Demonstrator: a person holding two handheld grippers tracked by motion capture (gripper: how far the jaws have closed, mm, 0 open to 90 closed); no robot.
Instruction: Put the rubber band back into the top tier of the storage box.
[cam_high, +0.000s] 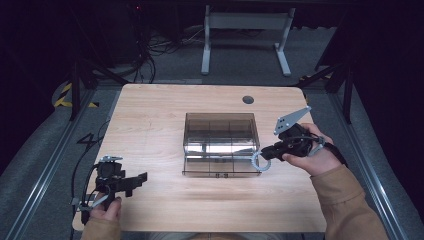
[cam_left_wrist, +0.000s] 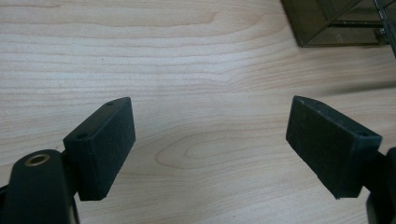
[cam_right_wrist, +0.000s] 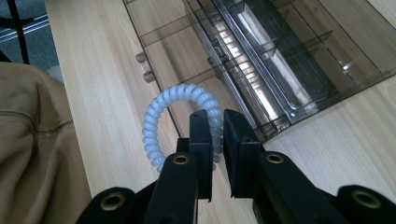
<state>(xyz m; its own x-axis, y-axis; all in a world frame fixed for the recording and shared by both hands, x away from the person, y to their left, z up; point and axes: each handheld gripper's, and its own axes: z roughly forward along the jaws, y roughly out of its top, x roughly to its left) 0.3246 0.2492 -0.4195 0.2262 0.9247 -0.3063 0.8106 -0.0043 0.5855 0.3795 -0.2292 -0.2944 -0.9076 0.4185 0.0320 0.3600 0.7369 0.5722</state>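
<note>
A smoky clear plastic compartment box (cam_high: 200, 165) lies open in the middle of the wooden table (cam_high: 150, 125). My right gripper (cam_high: 265, 151) hovers at the box's front right corner. It is shut on a pale spiral coil ring (cam_high: 259, 163), which hangs over the box's edge. In the right gripper view the coil ring (cam_right_wrist: 154, 126) is pinched between the jaws of that gripper (cam_right_wrist: 215, 116), above the box's dividers (cam_right_wrist: 280, 56). My left gripper (cam_high: 141, 179) rests at the table's front left. In its own view my left gripper (cam_left_wrist: 210, 140) is open over bare wood, the box corner (cam_left_wrist: 336, 23) beyond it.
A round cable hole (cam_high: 248, 99) sits near the table's far edge. A white desk frame (cam_high: 245, 30) and cables lie on the floor behind. A tan sleeve (cam_right_wrist: 32, 140) is at the left of the right gripper view.
</note>
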